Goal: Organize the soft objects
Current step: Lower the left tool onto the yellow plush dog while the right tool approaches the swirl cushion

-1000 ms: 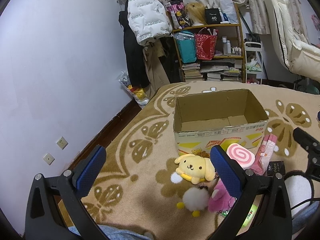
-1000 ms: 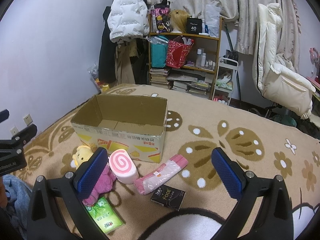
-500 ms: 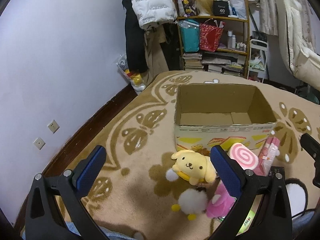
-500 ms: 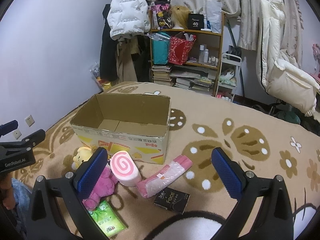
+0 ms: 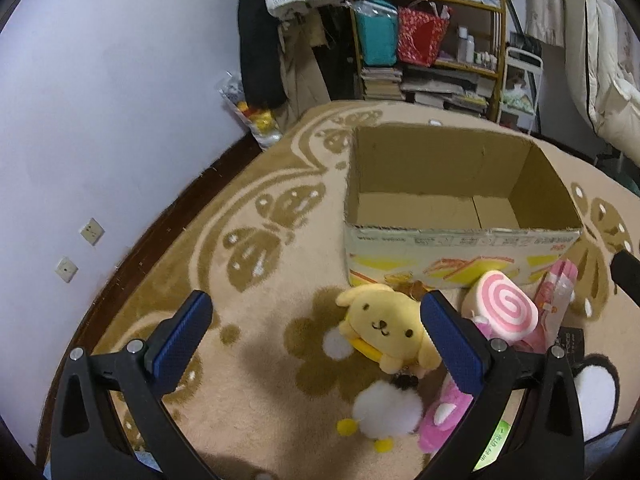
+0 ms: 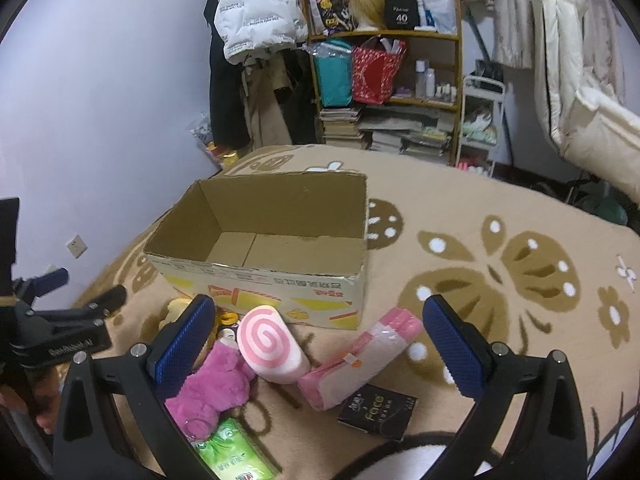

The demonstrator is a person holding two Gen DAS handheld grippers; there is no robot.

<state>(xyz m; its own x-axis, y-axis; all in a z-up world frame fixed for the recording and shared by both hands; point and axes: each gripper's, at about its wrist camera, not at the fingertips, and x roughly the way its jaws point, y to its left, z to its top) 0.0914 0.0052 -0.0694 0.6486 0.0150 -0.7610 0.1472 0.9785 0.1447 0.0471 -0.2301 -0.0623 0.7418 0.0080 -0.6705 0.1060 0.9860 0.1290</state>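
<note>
An open, empty cardboard box [image 5: 460, 236] [image 6: 264, 276] stands on the patterned rug. In front of it lie a yellow dog plush [image 5: 386, 330], a white pom-pom plush [image 5: 386, 412], a pink plush [image 6: 212, 392] [image 5: 444, 416] and a pink swirl roll cushion [image 6: 270, 346] [image 5: 500, 312]. My left gripper [image 5: 316, 340] hovers open above the rug, its right finger just over the yellow plush. My right gripper [image 6: 320, 344] is open above the roll cushion and a pink tissue pack [image 6: 360, 356]. Neither holds anything.
A black "Face" box [image 6: 378, 412] and a green tissue pack [image 6: 232, 454] lie near the front. A cluttered shelf [image 6: 384, 92], hanging coats [image 6: 256, 12] and a white chair [image 6: 580, 92] line the back. The purple wall [image 5: 100, 100] runs along the left.
Both grippers have moved forward and tilted down toward the toys; the box and plushes now sit larger and lower in view. Both grippers stay open.
</note>
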